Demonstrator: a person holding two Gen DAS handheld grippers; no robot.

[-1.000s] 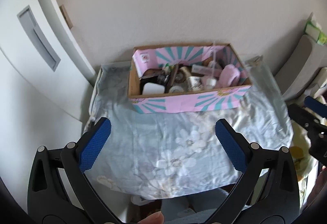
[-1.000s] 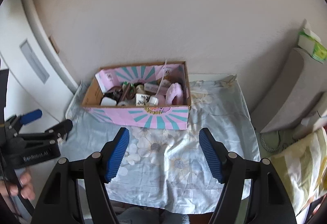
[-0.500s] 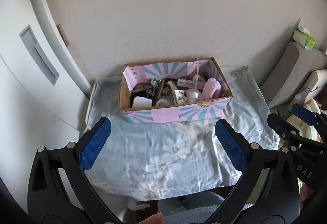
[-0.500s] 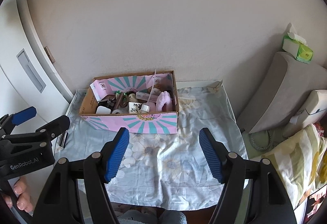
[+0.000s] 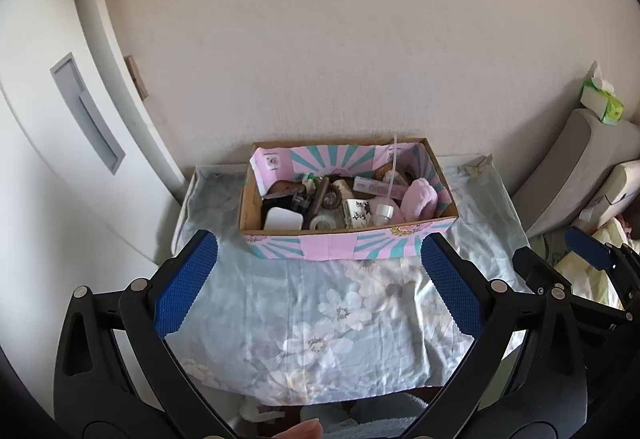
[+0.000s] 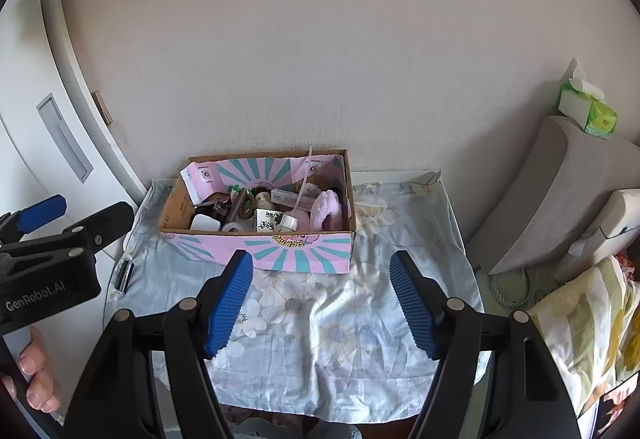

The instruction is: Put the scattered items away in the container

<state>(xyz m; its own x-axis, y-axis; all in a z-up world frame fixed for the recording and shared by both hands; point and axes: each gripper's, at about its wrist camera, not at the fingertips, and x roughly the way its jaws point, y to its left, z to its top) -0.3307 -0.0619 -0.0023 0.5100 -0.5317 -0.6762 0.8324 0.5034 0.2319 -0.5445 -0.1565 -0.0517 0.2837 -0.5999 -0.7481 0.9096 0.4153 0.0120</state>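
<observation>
A pink and teal cardboard box [image 5: 344, 247] [image 6: 304, 253] stands at the back of a small table with a floral cloth [image 5: 320, 319] [image 6: 320, 319]. It holds several items, among them a pink fluffy slipper [image 5: 418, 199] [image 6: 328, 211] and a white case [image 5: 282, 219]. My left gripper [image 5: 320, 287] is open and empty, held back above the table's front. My right gripper [image 6: 322, 303] is open and empty, also above the front. A small dark item [image 6: 125, 275] lies on the cloth's left edge.
A white cabinet door [image 5: 60, 143] stands left. A grey cushion [image 6: 560, 191] with a green tissue pack [image 6: 588, 115] stands right, with pillows [image 6: 592, 315] beside. The wall is right behind the box.
Both grippers have pulled back and up from the table, so the box looks smaller and more of the wall shows. Both stay open and empty.
</observation>
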